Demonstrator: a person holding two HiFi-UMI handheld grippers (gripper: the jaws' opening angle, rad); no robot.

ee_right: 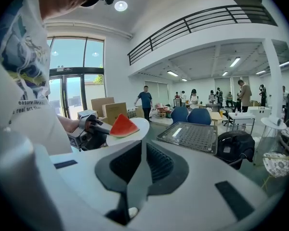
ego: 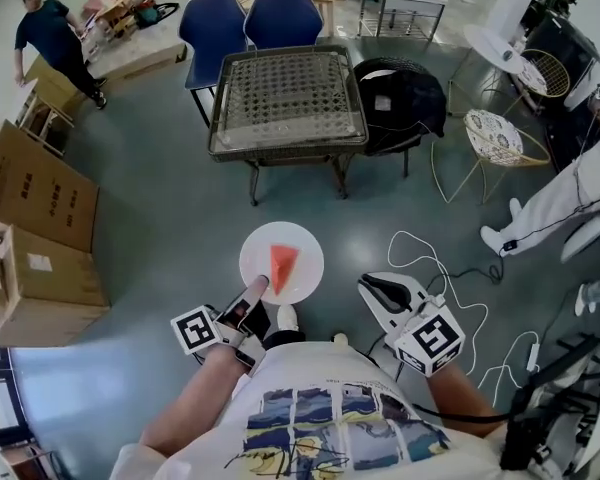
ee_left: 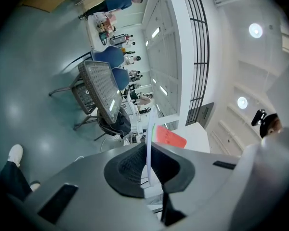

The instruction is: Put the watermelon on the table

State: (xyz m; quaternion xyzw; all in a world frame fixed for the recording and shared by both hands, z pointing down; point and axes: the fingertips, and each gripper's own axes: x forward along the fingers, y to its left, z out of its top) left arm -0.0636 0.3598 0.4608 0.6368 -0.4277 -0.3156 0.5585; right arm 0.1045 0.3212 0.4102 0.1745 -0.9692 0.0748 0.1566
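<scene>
Head view, read from left to right. Cardboard boxes (ego: pixel 30 183) are standing on the grey floor (ego: pixel 160 228) at the left edge. Low in the frame, the left tool (ego: pixel 258 288) is clamping the near rim of a round white plate (ego: pixel 305 251). Its jaws are closed onto that rim, and in the left gripper view the plate is showing edge-on between the two pads. The plate is being carried in the air above the floor. The watermelon slice (ego: pixel 283 262), a red wedge, is lying at the middle of the plate with its narrow end pointing toward the person.

The bench (ego: pixel 287 98), a dark frame with a perforated grey top, is standing farther ahead in line with the plate and well apart from it. Two blue chairs (ego: pixel 250 23) are standing against its far side, and a black chair (ego: pixel 405 103) is standing just beside its right end.

To the right of the plate, the right tool (ego: pixel 372 286) is pointing forward, near the plate but apart from it. Its jaws are meeting along a thin seam and are gripping nothing. A white cable (ego: pixel 430 258) is trailing over the floor beyond it, and a white wire chair (ego: pixel 495 138) is standing toward the right edge.
</scene>
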